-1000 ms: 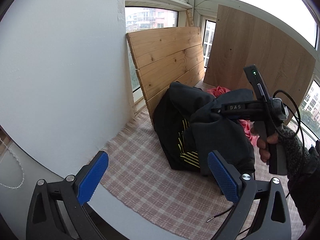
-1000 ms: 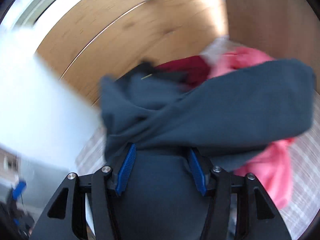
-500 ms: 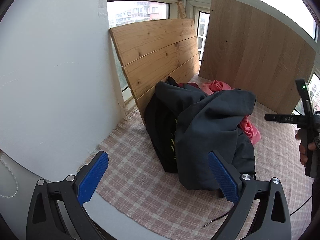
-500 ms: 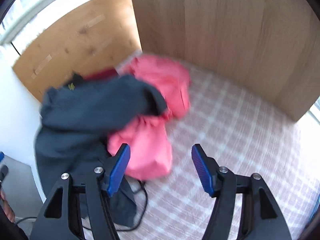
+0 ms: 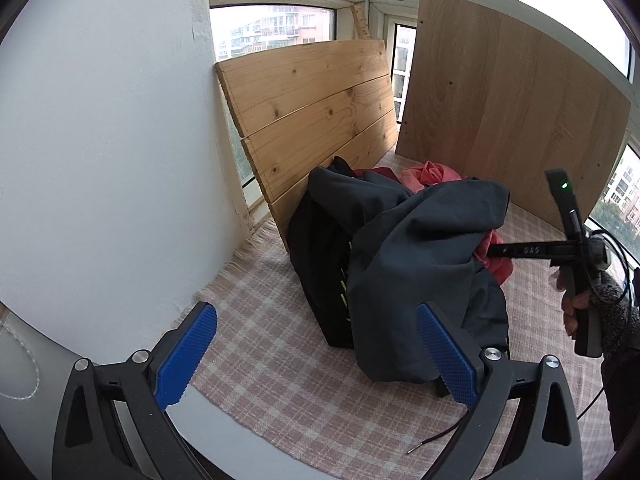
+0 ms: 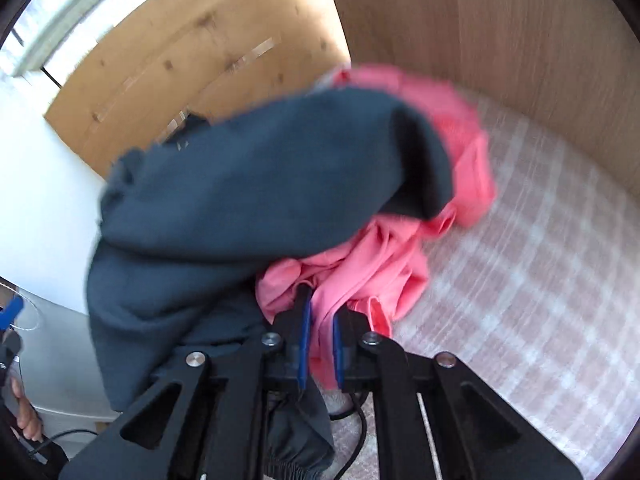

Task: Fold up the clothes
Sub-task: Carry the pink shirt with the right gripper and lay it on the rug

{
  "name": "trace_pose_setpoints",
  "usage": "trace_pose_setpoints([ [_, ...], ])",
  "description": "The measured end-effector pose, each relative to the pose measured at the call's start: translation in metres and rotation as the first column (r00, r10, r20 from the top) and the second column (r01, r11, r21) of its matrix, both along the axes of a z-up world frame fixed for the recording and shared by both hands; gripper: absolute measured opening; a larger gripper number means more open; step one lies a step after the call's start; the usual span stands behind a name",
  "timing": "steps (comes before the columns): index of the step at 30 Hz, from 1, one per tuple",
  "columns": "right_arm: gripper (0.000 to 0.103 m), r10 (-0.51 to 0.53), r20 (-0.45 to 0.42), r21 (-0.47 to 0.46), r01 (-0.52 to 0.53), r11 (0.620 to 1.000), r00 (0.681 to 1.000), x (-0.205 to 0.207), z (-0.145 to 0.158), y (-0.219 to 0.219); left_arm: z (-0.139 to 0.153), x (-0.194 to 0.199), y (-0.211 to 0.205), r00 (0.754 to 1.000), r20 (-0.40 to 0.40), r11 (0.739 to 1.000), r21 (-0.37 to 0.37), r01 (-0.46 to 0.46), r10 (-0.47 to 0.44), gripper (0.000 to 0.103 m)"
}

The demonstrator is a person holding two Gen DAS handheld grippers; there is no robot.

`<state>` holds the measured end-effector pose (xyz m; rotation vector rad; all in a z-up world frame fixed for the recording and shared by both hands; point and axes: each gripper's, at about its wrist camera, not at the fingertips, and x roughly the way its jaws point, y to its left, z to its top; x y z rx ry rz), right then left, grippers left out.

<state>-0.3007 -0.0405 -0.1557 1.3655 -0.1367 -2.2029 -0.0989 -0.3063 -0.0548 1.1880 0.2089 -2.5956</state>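
Pink fabric now sits pinched between the blue pads of the right hand-held gripper (image 6: 319, 350): its jaws have just been closing, from wide apart half a second ago to a narrow clamp on a fold of the crumpled pink cotton garment (image 6: 360, 272). That garment lies on the pink-and-white checked tablecloth (image 5: 280, 364) over the table, partly buried under the dark slate-blue sweatshirt (image 5: 420, 264), before the leaning pine plank board (image 5: 312, 116). The left hand-held gripper (image 5: 316, 356) hangs wide apart and empty in front of the pile. Judging by this, the pink garment has been chosen and must next be drawn clear for folding.
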Motion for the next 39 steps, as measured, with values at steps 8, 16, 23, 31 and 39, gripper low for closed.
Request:
trace_pose_setpoints([
  [8, 0.004, -0.166, -0.372, -0.148, 0.118, 0.982, 0.913, 0.019, 0.220, 0.056, 0.010, 0.012, -0.001, 0.999, -0.045, 1.000, 0.017, 0.024, -0.023, 0.100],
  [16, 0.005, -0.246, -0.594, -0.111, 0.225, 0.968, 0.766, 0.131, 0.362, 0.118, 0.023, 0.017, 0.023, 0.988, -0.074, 0.990, 0.010, 0.140, -0.139, 0.100],
  [23, 0.005, -0.454, -0.477, -0.071, 0.482, 0.873, 0.752, 0.224, 0.283, 0.255, 0.031, 0.014, 0.080, 0.949, -0.075, 0.952, -0.030, 0.306, -0.307, 0.100],
  [31, 0.005, -0.810, -0.199, 0.214, 0.831, 0.513, 0.552, 0.340, 0.099, 0.444, 0.023, 0.018, 0.187, 0.869, -0.034, 0.869, -0.067, 0.490, -0.493, 0.100],
  [39, 0.041, -0.771, -0.124, 0.275, 0.768, 0.578, 0.625, 0.365, 0.061, 0.498, 0.000, 0.011, 0.294, 0.816, 0.042, 0.815, -0.041, 0.577, -0.576, 0.100],
])
